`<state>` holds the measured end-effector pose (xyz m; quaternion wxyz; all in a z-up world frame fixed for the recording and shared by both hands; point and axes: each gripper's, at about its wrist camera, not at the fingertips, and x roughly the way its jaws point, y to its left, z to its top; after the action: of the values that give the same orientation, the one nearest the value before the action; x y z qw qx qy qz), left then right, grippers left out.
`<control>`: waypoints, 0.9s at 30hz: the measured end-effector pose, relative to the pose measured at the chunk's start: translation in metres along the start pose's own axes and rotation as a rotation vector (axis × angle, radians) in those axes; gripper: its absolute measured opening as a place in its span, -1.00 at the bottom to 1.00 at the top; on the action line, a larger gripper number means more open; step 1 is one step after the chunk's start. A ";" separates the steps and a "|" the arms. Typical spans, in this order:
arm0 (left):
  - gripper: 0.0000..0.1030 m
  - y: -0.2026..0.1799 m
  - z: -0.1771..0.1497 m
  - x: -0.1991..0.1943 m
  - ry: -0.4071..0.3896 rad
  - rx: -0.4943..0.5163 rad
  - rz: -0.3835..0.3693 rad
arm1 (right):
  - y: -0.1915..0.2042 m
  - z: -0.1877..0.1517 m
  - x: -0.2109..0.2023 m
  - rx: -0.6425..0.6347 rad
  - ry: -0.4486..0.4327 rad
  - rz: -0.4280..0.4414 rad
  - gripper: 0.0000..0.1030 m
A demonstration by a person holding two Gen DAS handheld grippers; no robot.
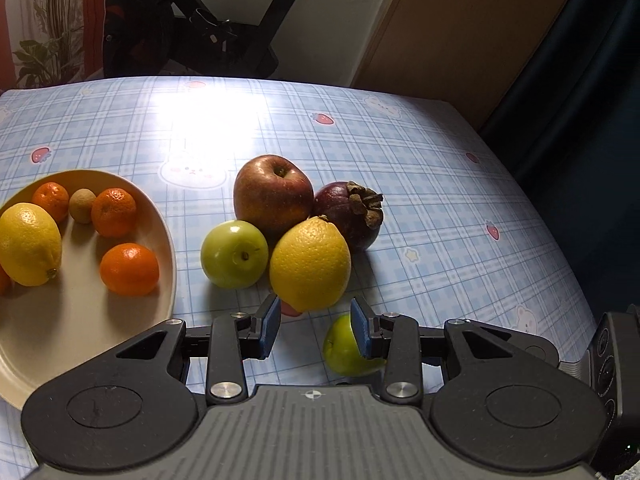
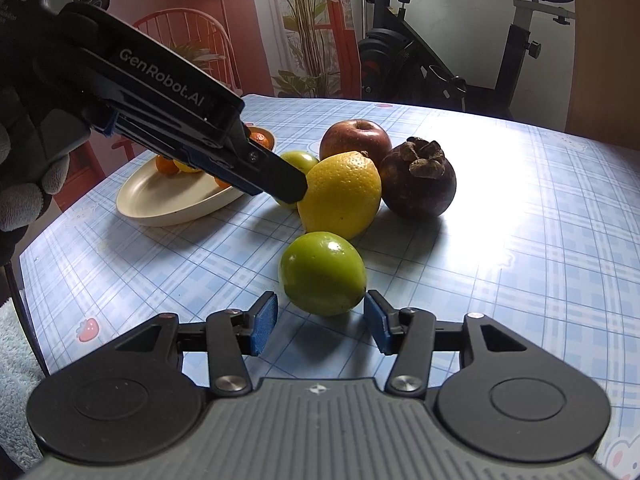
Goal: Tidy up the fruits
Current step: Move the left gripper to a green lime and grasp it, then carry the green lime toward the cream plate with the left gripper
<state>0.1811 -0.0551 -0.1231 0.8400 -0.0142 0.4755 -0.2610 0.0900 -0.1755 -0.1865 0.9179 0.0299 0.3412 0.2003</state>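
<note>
A cream plate (image 1: pixel 120 312) at the left holds a lemon (image 1: pixel 28 244), three mandarins (image 1: pixel 129 269) and a small brown fruit (image 1: pixel 82 205). On the cloth lie a red apple (image 1: pixel 273 197), a mangosteen (image 1: pixel 352 212), a green apple (image 1: pixel 234 254), a lemon (image 1: pixel 310 264) and a second green apple (image 1: pixel 342 350). My left gripper (image 1: pixel 316 330) is open, just short of the loose lemon. My right gripper (image 2: pixel 320 326) is open, its fingers either side of the near green apple (image 2: pixel 322 274). The left gripper's fingers (image 2: pixel 276 182) reach the lemon (image 2: pixel 340 194) in the right wrist view.
The table wears a blue plaid cloth (image 1: pixel 440 184) with strawberry prints. Its far edge and right edge drop off. An exercise bike (image 2: pixel 460 60) and a plant (image 2: pixel 304 20) stand behind the table. A red chair (image 2: pixel 192 40) stands at the left.
</note>
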 end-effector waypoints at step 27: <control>-0.37 0.001 -0.003 0.027 0.075 -0.089 -0.117 | -0.006 -0.005 -0.003 0.012 -0.034 0.016 -0.12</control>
<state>0.1905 -0.0656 -0.1468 0.8035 -0.0695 0.5160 -0.2887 0.0869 -0.1821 -0.1894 0.9217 0.0417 0.3266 0.2051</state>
